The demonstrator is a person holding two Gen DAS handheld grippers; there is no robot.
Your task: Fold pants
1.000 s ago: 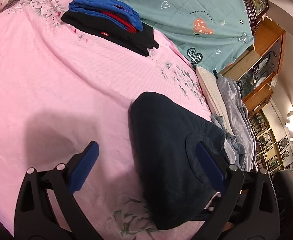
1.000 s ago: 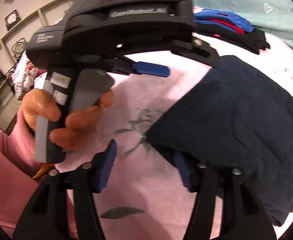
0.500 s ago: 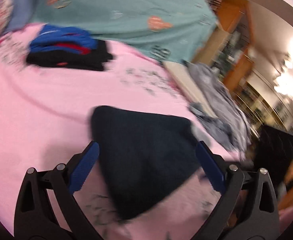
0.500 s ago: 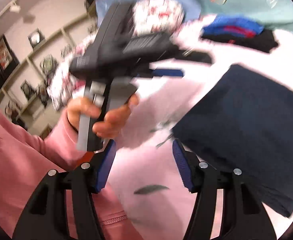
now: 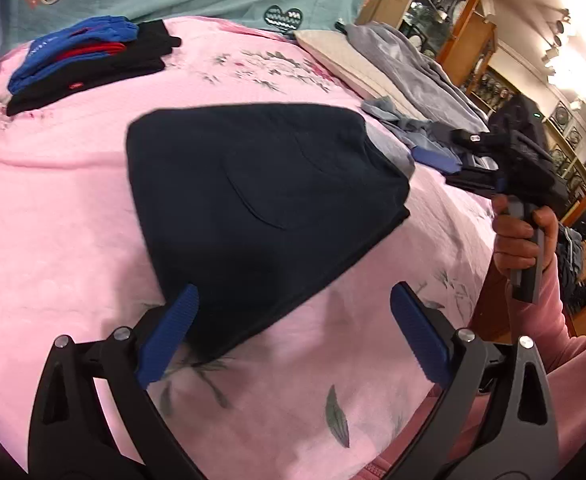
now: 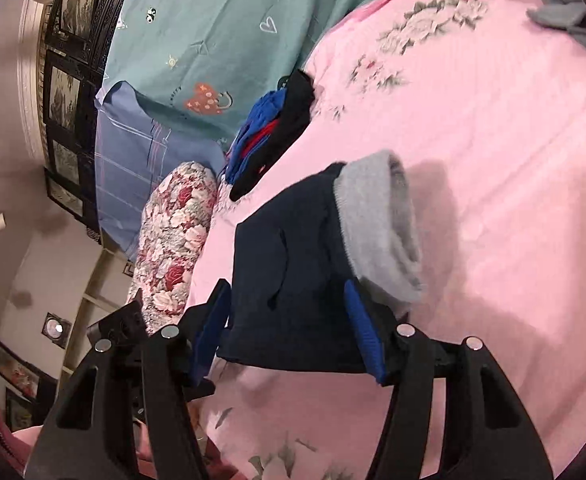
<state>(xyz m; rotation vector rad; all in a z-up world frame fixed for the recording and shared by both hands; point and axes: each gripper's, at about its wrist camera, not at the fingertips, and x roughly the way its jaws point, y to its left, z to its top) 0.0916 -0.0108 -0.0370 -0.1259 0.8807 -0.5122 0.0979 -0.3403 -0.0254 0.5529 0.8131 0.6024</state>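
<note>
Folded dark navy pants (image 5: 261,196) lying flat on the pink flowered bedspread (image 5: 53,208), grey waistband (image 6: 377,228) turned toward the right-hand side of the bed. Left claw (image 5: 293,332) spread wide, nothing between the blue pads (image 5: 169,332), hovering over the near edge of the pants, one pad over the dark cloth and the other over bare bedspread. Right claw (image 6: 289,332) about half spread, low at the near end of the pants by the waistband; dark cloth seen between the pads, though no clear pinch on it. From the left wrist view, right hand (image 5: 521,240) in a pink sleeve wrapped round the grey handle. Farther up the bed, a stack of blue, red and black folded clothes (image 5: 89,60), well apart from the pants. Loose grey garments (image 5: 409,68) heaped along the bed's right edge. Teal quilt with hearts (image 6: 221,28) at the head of the bed.
</note>
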